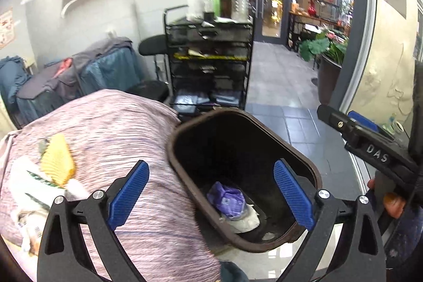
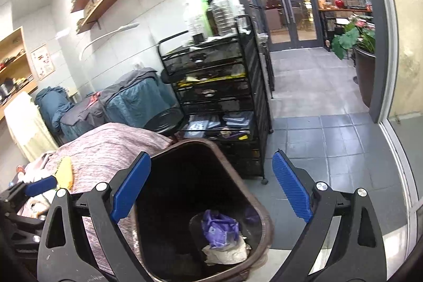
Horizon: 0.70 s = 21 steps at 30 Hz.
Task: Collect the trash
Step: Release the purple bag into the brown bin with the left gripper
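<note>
i hold both the left gripper (image 1: 211, 192) and right gripper (image 2: 211, 189) wide and empty over the brown bin (image 1: 313, 171), purple wrapper (image 1: 227, 198) inside.

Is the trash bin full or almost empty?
Almost empty: the bin has just a purple wrapper and crumpled paper at its bottom.

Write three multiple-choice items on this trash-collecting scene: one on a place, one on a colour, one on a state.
1. Where does the purple wrapper lie?
A. on the bed
B. inside the brown bin
C. on the floor tiles

2. What colour are the gripper pads?
A. blue
B. red
C. green

3. How do the left gripper and right gripper stand?
A. both shut
B. one holds paper
C. both open, empty

Key: B, it rests at the bin's bottom on crumpled paper; A, the ribbed pads show blue; C, wide gaps, nothing between.
</note>
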Available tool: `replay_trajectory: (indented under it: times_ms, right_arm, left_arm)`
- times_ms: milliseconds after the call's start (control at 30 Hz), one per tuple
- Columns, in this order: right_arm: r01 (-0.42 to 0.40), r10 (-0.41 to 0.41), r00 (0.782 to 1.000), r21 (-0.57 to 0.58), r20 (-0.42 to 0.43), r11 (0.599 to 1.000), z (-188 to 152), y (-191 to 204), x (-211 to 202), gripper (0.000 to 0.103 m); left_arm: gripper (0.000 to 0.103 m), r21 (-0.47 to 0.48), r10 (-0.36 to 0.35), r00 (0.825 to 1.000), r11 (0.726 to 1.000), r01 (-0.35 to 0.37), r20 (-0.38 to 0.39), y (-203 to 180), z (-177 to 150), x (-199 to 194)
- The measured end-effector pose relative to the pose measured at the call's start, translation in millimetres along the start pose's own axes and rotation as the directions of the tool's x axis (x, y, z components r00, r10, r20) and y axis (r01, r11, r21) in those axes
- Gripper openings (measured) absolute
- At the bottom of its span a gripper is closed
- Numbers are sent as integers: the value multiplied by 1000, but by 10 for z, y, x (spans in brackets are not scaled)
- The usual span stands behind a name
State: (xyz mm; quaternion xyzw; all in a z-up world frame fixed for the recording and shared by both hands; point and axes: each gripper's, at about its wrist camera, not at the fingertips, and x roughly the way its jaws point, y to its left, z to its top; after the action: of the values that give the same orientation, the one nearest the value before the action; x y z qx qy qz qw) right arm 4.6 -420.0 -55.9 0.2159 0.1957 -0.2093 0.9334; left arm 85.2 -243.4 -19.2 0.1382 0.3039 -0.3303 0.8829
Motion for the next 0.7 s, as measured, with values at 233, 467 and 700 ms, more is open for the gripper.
replay_trajectory:
  times_ms: [233, 467, 700]
  right_arm:
    - [-80, 79, 997, -58, -15, 995, -52, 339, 35, 92]
    - [-160, 157, 987, -104, -41, 982, -91, 655, 95, 92]
    - [-262, 251, 964, -141, -92, 955, -136, 1060, 161, 92]
  left_arm:
    - [95, -64, 60, 997, 996, -57, 56, 287, -54, -305]
    - [96, -141, 143, 986, 981, -131, 79, 657, -165, -547]
    - [96, -253, 242, 968, 943, -219, 64, 1108, -438, -781]
